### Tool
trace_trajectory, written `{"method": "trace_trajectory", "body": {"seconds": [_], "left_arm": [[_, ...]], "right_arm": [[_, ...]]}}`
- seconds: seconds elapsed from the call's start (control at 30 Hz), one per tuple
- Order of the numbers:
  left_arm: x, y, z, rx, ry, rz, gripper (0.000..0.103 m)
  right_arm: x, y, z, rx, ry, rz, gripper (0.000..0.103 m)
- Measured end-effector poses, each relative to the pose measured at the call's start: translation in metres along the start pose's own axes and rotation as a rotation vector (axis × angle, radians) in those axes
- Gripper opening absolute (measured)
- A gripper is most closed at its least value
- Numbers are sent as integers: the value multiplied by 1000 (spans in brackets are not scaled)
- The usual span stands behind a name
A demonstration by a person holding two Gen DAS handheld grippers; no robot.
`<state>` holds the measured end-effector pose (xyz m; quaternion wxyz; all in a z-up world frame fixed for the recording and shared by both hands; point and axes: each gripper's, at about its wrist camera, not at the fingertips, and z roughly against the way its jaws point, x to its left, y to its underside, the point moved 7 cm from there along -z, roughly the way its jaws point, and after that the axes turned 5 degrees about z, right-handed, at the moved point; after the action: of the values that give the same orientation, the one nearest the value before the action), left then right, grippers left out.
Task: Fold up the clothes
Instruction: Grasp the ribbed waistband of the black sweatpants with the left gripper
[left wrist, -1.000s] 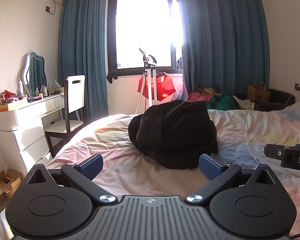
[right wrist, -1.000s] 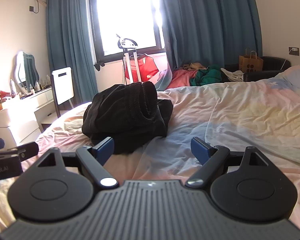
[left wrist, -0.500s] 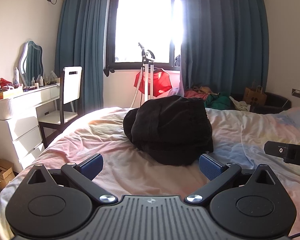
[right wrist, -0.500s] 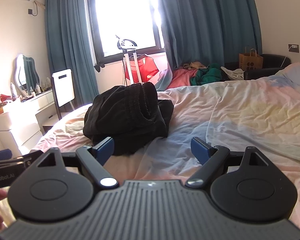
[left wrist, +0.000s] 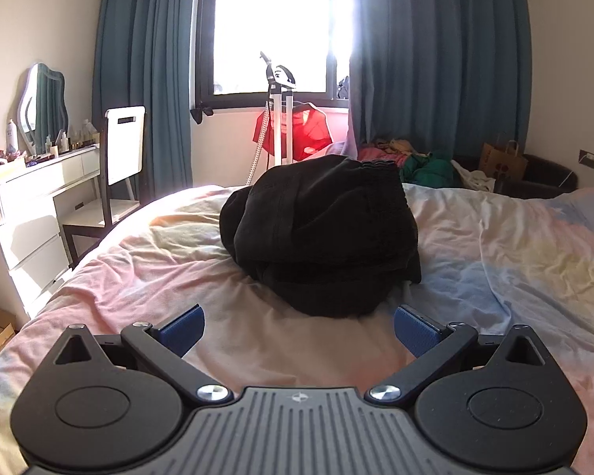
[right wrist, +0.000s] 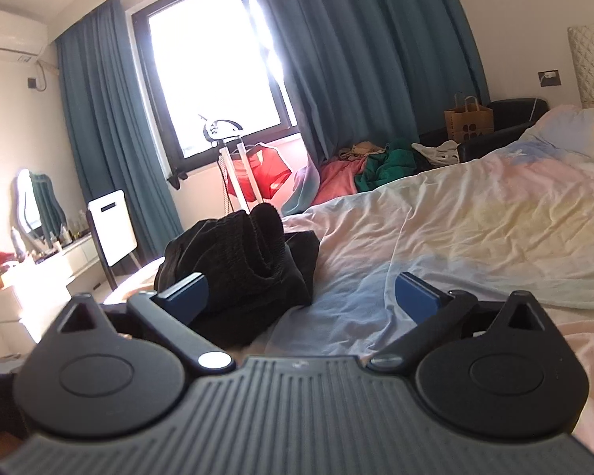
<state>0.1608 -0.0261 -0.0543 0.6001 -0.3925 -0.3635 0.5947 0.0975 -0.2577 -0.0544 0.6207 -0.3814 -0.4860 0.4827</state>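
Black garment [left wrist: 320,233] sits heaped mid-bed [left wrist: 514,245]; left gripper [left wrist: 299,330] spread empty, right gripper [right wrist: 301,297] opening, empty, ready to unfold it.

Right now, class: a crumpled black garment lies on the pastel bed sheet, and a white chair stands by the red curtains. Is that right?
Not quite. The curtains are dark teal-blue, not red, as the left wrist view shows. The rest holds: the crumpled black garment lies on the pastel bed sheet, and the white chair stands by them.
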Motion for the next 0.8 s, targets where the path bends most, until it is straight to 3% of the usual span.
{"method": "trace_trajectory", "body": {"seconds": [0.17,0.4,0.53,0.63,0.73,0.8], "left_arm": [[-49,-43,-68,-36,-8,-107,103],[-114,-83,-179,-44,-106,-241,101],[-119,-90,-237,1,-224,-251,93],[-114,-94,-252,-20,-297,-197,89],[-114,-97,-252,-69,-337,-160,68],[-112,-101,-245,-119,-381,-132,46]], "right_arm": [[-21,3,-10,14,26,-24,103],[-46,18,-42,80,70,-79,103],[-60,25,-61,104,89,-114,103],[-69,34,-75,130,85,-152,103],[-71,41,-87,153,54,-199,103],[-72,46,-92,162,66,-204,103]]}}
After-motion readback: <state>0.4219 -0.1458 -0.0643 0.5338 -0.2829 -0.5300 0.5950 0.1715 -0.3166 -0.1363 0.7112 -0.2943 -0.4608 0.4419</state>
